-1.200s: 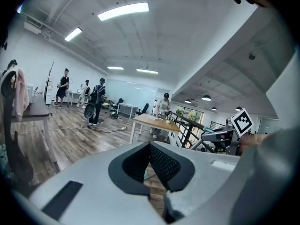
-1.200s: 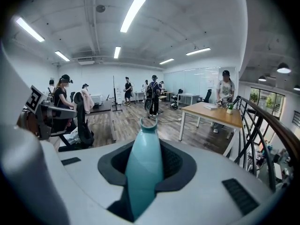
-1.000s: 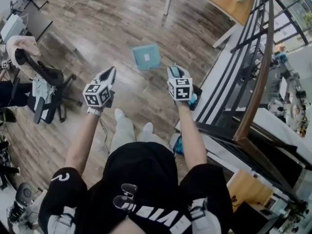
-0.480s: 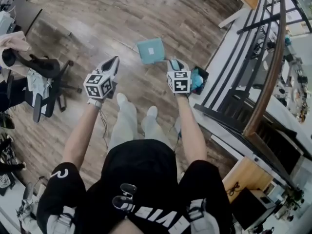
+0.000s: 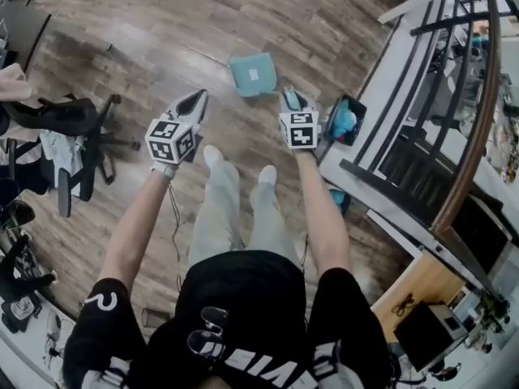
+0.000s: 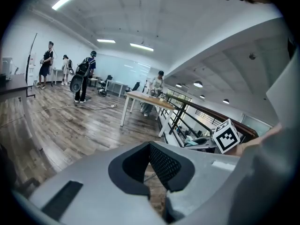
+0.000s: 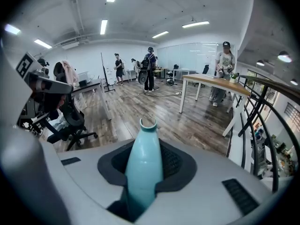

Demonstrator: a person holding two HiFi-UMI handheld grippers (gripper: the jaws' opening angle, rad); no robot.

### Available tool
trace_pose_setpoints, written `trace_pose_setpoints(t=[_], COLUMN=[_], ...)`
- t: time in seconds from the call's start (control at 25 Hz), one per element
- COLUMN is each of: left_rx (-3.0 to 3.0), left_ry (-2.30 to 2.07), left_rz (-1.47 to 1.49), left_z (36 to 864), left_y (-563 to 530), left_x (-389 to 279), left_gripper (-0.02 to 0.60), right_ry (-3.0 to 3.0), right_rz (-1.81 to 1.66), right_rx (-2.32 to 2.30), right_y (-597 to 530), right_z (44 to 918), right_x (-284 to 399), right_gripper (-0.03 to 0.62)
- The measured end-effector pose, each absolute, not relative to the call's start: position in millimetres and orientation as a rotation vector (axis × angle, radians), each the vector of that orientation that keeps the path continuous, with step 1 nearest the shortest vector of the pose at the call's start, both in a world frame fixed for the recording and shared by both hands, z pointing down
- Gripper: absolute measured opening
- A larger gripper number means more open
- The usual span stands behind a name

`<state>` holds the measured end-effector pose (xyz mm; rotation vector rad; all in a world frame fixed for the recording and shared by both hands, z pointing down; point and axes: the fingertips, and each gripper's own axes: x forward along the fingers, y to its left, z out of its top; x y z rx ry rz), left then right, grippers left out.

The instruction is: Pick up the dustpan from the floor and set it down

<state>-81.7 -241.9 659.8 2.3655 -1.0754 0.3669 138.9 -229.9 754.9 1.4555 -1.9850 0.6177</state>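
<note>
The right gripper (image 7: 143, 172) is clamped on a pale teal handle (image 7: 144, 165). The handle is smooth and rounded, thick where the dark pads squeeze it and narrowing towards a hollow, open tip that points away beyond the jaws.

From the head view, the dustpan (image 5: 252, 74) is a flat, squarish pan of the same teal with a small white patch at its middle. It shows just ahead of the right gripper and a little to that gripper's left, over the wooden floor (image 5: 154, 31). Neither view makes clear whether the pan rests on the boards or hangs above them, and the join between handle and pan is hidden.

The left gripper (image 5: 197, 98) is level with the right one and well apart from the dustpan. Its jaws are drawn almost together, with only a sliver of floor showing between the pads and nothing held.

A dark bin (image 5: 345, 120) with something blue in it sits just to the right of the right gripper.
</note>
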Motion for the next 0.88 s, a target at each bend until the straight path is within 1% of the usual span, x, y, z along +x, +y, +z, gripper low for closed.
trace_pose_setpoints(t=[0.4,0.72,0.88], left_rx=[2.287,2.238,2.228], left_ry=[-1.079,-1.1,-1.098], left_rz=[0.39,0.412,0.429], left_z=[722,744,753], left_y=[-260,-271,-270], left_x=[-122,-152,-159], left_gripper=[-0.002,-0.002,-0.002], right_ry=[-1.923,-1.854,-1.842], right_rz=[0.675,0.71,0.691], right_rx=[1.456,1.405,1.371], right_y=[-249,-249,-238], right_z=[829,882,896], right_x=[126,122,112], right_gripper=[0.089,0.091,0.091])
